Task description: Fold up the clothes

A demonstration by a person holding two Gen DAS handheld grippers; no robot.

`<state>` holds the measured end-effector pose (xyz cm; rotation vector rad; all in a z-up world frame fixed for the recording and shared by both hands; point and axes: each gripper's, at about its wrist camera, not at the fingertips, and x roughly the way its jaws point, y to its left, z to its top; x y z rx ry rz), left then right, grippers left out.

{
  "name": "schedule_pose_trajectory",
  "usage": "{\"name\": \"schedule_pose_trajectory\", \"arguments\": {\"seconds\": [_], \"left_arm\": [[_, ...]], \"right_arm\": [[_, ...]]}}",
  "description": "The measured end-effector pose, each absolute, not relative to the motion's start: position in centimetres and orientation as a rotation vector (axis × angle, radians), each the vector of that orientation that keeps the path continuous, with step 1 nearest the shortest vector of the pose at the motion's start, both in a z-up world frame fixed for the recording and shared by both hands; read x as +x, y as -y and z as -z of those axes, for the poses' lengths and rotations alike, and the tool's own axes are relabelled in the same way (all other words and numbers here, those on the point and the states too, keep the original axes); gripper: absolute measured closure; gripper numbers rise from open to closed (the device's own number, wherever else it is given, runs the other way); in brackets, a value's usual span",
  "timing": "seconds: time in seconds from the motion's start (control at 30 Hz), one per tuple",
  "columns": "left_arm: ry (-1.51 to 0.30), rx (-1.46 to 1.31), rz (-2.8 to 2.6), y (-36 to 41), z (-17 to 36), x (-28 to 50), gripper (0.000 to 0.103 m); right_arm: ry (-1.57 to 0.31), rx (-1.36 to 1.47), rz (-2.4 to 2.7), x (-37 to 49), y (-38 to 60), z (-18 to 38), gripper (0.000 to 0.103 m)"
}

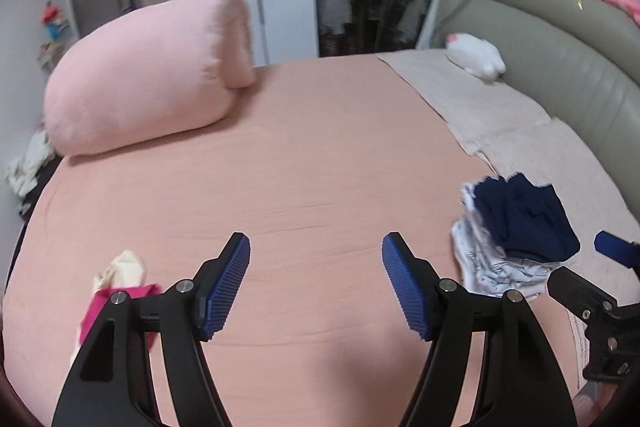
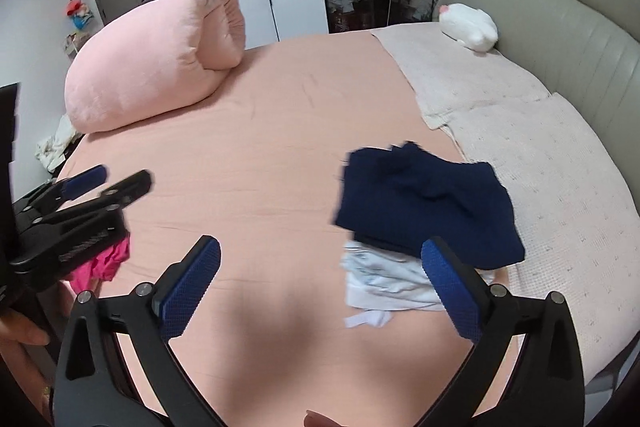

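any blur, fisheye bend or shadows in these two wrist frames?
Left wrist view: the navy garment and white garment smear at their edges; the bed bows into a dome. Right wrist view: the left gripper is motion-blurred; a soft shadow darkens the sheet between the right gripper fingers. No glare in either.

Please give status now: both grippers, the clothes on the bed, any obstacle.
Left gripper open, empty. Right gripper open, empty. Navy garment lies atop white garment; pink garment apart, unfolded. Nothing blocking.

Left gripper (image 1: 316, 247), right gripper (image 2: 320, 255) — agape.
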<state>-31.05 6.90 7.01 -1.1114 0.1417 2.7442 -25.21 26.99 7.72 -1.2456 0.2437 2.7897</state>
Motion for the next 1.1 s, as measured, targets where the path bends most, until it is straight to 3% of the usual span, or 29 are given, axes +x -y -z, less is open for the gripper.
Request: {"name": "schedule_pose_trajectory", "arguments": {"seconds": [0.1,0.17,0.5,1.1], "left_arm": [[-0.093,-1.104,-2.768,-3.5,-8.4,-29.4,0.031],[-0.068,-1.113,-2.763,-1.7,-9.2,-28.1,0.024],[-0.041,-1.030,-2.747,4.3,-10.9,-16.0,0.020],[0.035,-1.099,-2.832,6.8,-6.8,-1.3,0.020]], "right_arm": [[-0.255,-1.252,-2.808,-24.8,-24.5,-8.5,0.001],[-0.219,-1.258,-2.803,-23.8,-22.8,-8.8,0.001],[-0.128,-1.269,-2.843,-14.3,-15.1,-9.9,0.001],[-0.124,-1.318,-2.775,-1.2,-12.5,-8.3,0.001]]}}
